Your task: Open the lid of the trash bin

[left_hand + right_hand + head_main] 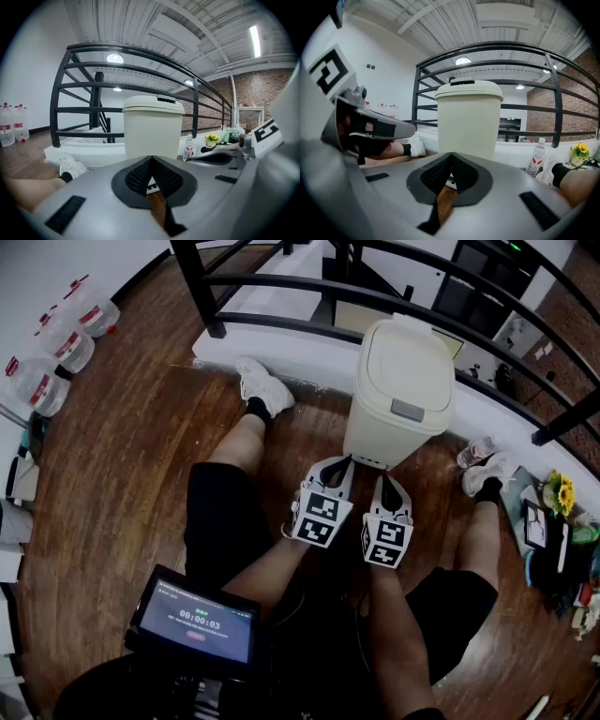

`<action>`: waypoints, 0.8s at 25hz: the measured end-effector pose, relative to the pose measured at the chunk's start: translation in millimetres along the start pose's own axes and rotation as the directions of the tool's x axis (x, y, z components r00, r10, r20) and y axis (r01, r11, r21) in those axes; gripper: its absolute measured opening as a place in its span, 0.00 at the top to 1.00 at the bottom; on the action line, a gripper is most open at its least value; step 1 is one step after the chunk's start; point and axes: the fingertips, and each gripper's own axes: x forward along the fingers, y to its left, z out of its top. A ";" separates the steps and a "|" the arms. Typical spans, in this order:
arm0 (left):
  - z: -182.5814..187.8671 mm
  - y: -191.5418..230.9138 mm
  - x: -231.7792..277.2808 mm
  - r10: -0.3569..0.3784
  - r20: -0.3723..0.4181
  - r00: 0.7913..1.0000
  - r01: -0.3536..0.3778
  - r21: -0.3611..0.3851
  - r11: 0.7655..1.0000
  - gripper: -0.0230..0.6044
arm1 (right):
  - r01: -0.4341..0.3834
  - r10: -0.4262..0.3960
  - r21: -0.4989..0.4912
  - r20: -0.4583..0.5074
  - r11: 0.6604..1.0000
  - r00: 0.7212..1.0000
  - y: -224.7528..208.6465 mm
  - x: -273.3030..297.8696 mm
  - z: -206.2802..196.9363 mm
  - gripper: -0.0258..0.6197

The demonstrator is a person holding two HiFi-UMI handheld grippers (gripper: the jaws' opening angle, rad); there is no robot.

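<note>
1. The cream trash bin point(398, 395) stands on the wood floor point(141, 456) between the person's legs, by the railing ledge point(309, 352), lid point(405, 362) down.
2. The left hand-held gripper point(336, 467) and right hand-held gripper point(385, 484) sit low near its base, jaws together, empty.
3. Risk: the closed tips may skid off the grey tab point(407, 410), or shove the free-standing bin askew.
</note>
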 end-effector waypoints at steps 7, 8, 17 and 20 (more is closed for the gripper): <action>-0.4 4.2 21.8 -0.011 -0.013 1.000 0.011 0.005 1.000 0.97 | 0.004 -0.003 0.019 -0.067 1.000 0.998 -2.9 22.9 -21.9 0.95; -0.5 5.3 25.2 -0.012 -0.016 1.000 0.012 0.005 1.000 0.97 | 0.002 0.000 0.018 -0.075 1.000 0.997 -3.3 26.6 -23.8 0.95; -18.8 24.0 48.9 -0.005 -0.078 0.997 0.003 -0.019 1.000 0.97 | -0.010 0.018 0.047 -0.171 0.999 0.985 -14.2 57.4 -54.4 0.95; -21.1 30.5 57.2 -0.001 -0.088 0.996 -0.002 -0.031 1.000 0.97 | -0.025 0.033 0.044 -0.205 0.999 0.978 -11.6 65.5 -64.5 0.95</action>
